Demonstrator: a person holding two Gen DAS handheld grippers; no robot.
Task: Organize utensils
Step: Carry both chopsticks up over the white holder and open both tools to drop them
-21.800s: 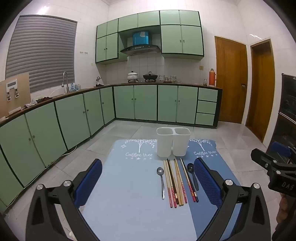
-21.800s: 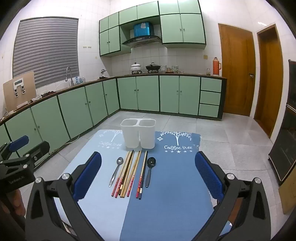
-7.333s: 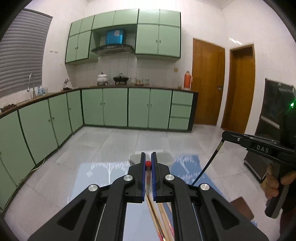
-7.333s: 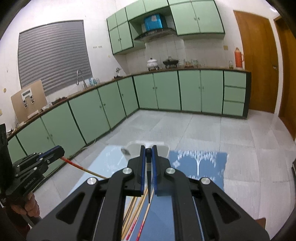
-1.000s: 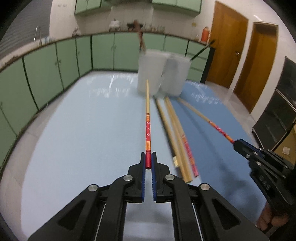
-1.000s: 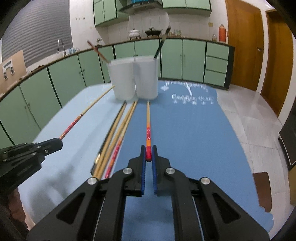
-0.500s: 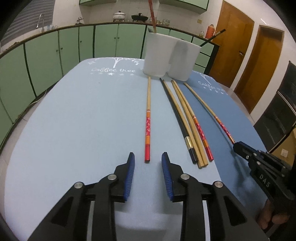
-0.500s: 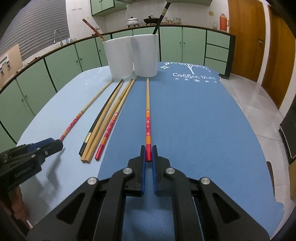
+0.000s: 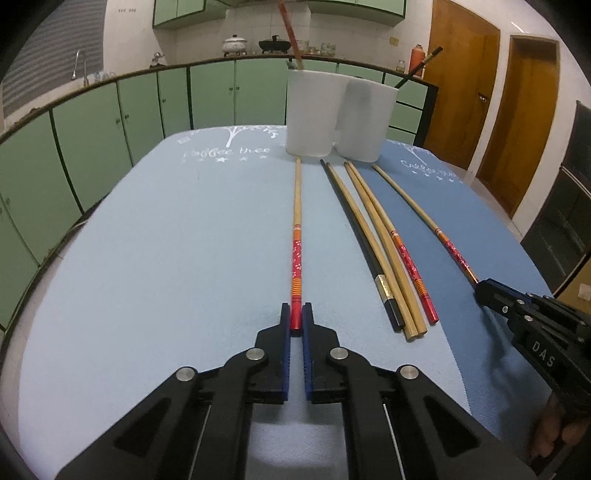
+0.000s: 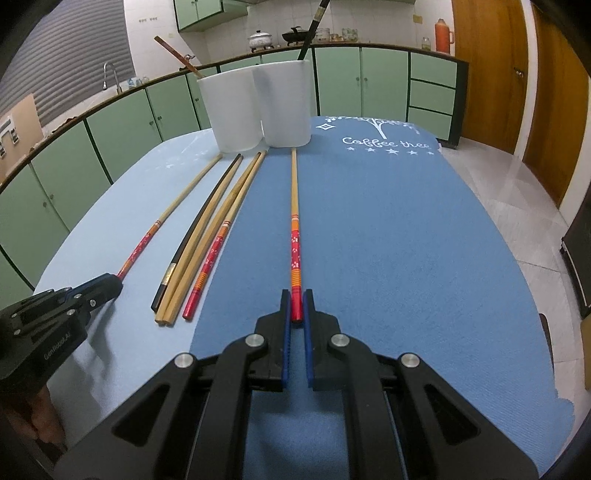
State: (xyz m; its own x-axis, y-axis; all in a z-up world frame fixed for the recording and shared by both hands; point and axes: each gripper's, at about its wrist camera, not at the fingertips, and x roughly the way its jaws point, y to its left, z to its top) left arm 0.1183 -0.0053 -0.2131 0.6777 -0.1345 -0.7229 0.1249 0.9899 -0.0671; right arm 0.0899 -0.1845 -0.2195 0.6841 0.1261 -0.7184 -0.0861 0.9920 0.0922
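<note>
**Mia:** The left gripper (image 9: 296,317) was wide apart half a second ago, with the chopstick lying loose in front of it. Now its blue fingers (image 9: 284,354) are pinched together on the red end of the left chopstick (image 9: 296,236).

**Ben:** And the right one?

**Mia:** The right gripper (image 10: 296,304) is the same as before. Its fingers are squeezed on the red end of the right chopstick (image 10: 294,221). Both sticks lie flat on the blue mat (image 10: 406,240), and their thin ends point at the white holder (image 10: 258,103).

**Ben:** Did the other sticks move?

**Mia:** No. The bundle of chopsticks (image 9: 380,251) lies in the same place, between the two held sticks. It has one black stick, two plain wood ones and one with a red end. They lie close, side by side.

**Ben:** What is in the holder?

**Mia:** It has two cups joined together. A red-brown stick (image 10: 177,55) leans out of the left cup. A black stick (image 10: 312,29) leans out of the right cup.

**Ben:** Can you read any words?

**Mia:** Yes. The mat says "Coffee tree" (image 10: 386,142) in white, with a little white tree and stars. The same words show on the lighter side (image 9: 225,151) too, but they look fuzzy there. The right gripper has "DAS" (image 9: 543,352) on its side. The left gripper (image 10: 55,314) has small grey writing on its side too, but I cannot read it well.
</note>
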